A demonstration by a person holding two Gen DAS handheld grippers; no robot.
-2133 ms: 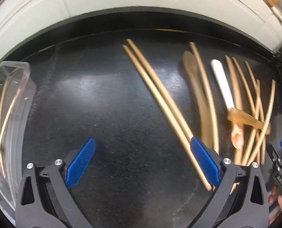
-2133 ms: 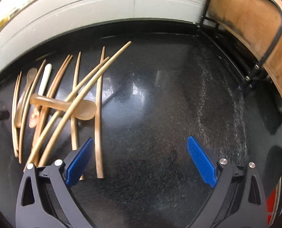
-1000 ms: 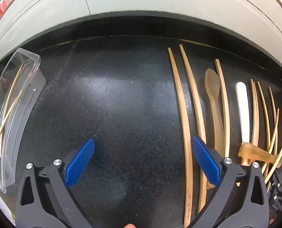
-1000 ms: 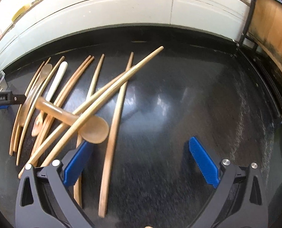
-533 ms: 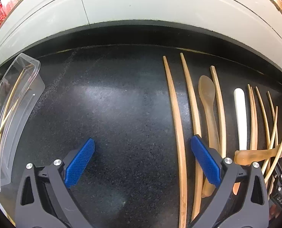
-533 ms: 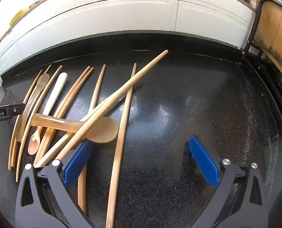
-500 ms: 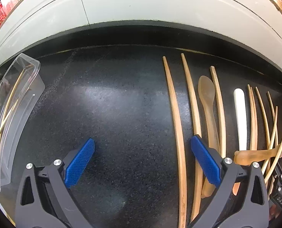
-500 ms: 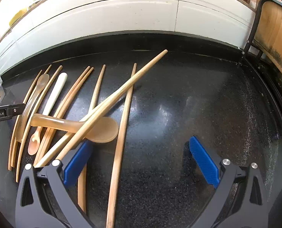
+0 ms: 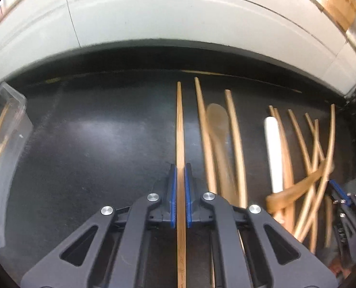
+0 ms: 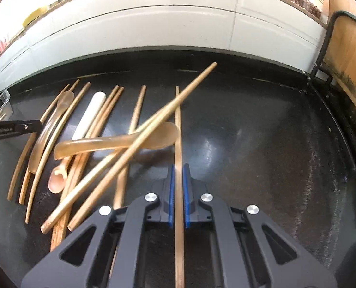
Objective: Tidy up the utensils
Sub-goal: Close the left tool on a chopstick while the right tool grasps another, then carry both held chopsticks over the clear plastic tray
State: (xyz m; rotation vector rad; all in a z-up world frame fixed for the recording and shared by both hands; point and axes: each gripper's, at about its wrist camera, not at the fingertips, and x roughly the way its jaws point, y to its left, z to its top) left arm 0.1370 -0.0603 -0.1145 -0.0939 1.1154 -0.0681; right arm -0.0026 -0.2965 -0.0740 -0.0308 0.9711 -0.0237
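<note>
Clamping a long wooden chopstick [image 9: 179, 129] between its blue pads [image 9: 172, 201], the left tool [image 9: 180, 200] sits at the lower centre of its frame, level and pointing straight ahead. That stick is pale brown, straight-grained and tapered, running up the middle of the frame over the black surface [image 9: 93, 148]. The right tool [image 10: 177, 199] is likewise shut on a second chopstick [image 10: 178, 129], thin, light brown and vertical at mid-frame.

Half a second ago both tools stood wide apart with nothing between the pads; now each is closed on 1 stick.

To the right of the left tool's stick lie more chopsticks, a translucent amber spoon [image 9: 217, 129] and a white handle [image 9: 272, 148]. A clear plastic tray [image 9: 8, 129] holding 2 sticks sits at the left edge. In the right wrist view, a crossed pair of chopsticks [image 10: 139, 141] rests over another amber spoon [image 10: 115, 141] left of centre, and the left tool shows as a dark bar at the left edge.
</note>
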